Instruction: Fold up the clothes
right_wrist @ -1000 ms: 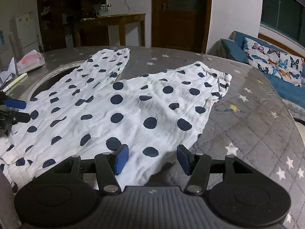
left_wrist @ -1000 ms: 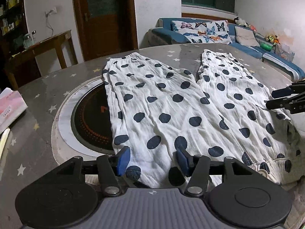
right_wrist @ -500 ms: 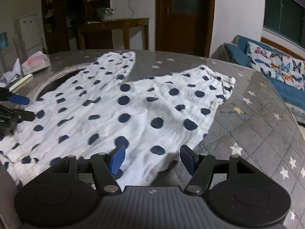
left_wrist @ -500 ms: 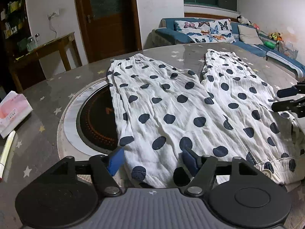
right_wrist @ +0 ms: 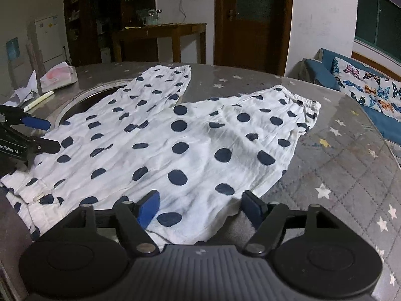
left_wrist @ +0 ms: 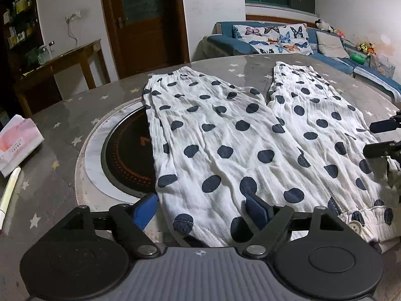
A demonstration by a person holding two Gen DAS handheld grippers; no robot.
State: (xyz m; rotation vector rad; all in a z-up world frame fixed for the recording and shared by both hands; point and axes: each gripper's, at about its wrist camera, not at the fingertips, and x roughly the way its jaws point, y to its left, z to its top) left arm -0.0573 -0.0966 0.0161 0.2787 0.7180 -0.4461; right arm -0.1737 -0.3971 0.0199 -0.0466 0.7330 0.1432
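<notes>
White cotton-like trousers point(left_wrist: 225, 135) with dark polka dots lie spread flat on the grey, star-printed worktop point(left_wrist: 62, 125), legs pointing away from both cameras, waistband at the near edge. One leg partly covers a round black hotplate point(left_wrist: 127, 150) set in a pale ring in the worktop.

Containers: the only one legible is a soft tissue pack point(left_wrist: 17, 140) at the left edge of the worktop; its contents cannot be made out. A white pen point(left_wrist: 8, 190) lies just beside it.

Left hand-held gripper point(left_wrist: 200, 209): blue pads wide apart, straddling the near hem of the left leg, holding nothing; whether the pads touch the cloth cannot be told.

Right hand-held gripper point(right_wrist: 200, 207): pads equally wide apart over the near edge of the right leg, gripping nothing.

Left wrist view only: a white button point(left_wrist: 354, 225) on the waistband at lower right; the hotplate's face with orange markings; a blue sofa point(left_wrist: 275, 42) with a butterfly-print cushion behind the worktop. The right hand-held gripper's fingers point(left_wrist: 383, 135) enter at the right edge, above the cloth.

Right wrist view only: both elastic leg cuffs seen at an angle, the right one point(right_wrist: 300, 99) gathered; a wooden side table point(right_wrist: 160, 35) and a white fridge point(right_wrist: 47, 40) behind. The left hand-held gripper point(right_wrist: 37, 133) shows at the left edge, open over the waistband.
</notes>
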